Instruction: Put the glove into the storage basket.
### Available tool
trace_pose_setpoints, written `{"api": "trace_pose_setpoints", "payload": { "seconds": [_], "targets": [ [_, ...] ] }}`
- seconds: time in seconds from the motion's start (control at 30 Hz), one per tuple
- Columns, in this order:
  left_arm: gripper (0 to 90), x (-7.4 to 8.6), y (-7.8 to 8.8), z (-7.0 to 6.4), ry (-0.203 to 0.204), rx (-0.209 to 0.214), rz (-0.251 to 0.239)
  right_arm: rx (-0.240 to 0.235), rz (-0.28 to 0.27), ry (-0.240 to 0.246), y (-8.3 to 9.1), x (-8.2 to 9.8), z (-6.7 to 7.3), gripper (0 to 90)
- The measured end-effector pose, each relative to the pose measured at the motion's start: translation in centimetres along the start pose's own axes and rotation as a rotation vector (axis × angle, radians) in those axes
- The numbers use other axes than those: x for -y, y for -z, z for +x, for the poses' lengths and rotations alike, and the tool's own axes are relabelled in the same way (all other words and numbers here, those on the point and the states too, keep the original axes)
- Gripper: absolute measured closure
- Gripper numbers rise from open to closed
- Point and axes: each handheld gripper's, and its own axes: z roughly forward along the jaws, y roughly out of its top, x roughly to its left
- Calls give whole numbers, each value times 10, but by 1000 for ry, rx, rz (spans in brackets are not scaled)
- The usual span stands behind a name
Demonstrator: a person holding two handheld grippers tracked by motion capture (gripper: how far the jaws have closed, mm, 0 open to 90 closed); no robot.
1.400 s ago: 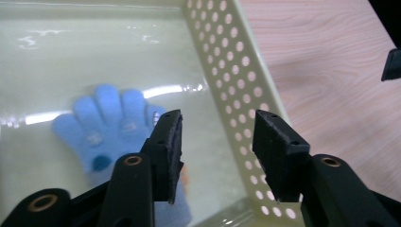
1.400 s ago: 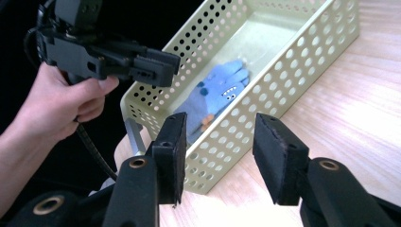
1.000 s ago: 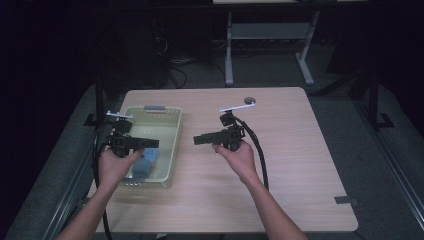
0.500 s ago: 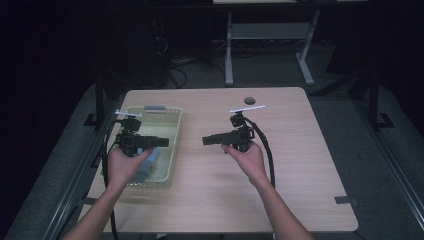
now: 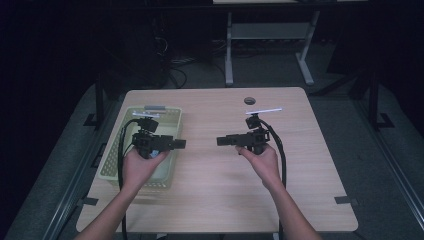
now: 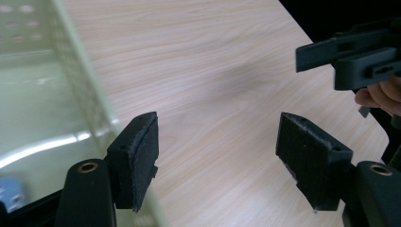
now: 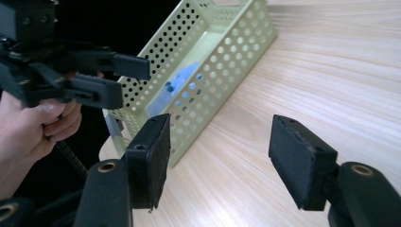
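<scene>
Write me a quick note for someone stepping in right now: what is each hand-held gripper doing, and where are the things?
Left gripper: open, empty, held over the right edge of the green basket.
Right gripper: open, empty, above the bare table, pointing at the left one.
Blue object: lying inside the basket.
Done: the blue object appears to be in the basket; neither gripper holds anything.
Left: probably nothing except withdrawing both grippers.
</scene>
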Motion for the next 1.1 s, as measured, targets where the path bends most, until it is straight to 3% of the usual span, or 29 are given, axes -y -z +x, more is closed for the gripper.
{"api": "trace_pose_setpoints", "payload": {
  "seconds": [0.37,0.63,1.1],
  "targets": [
    [289,0,-25,-29,-44,29,9,52,-23,-9,28,12,-13,366],
    [286,5,-42,-47,-58,83,6,92,-37,-39,51,24,-28,352],
    [284,21,-67,-70,-88,115,21,128,-56,-85,76,50,-53,335]
  ]
}}
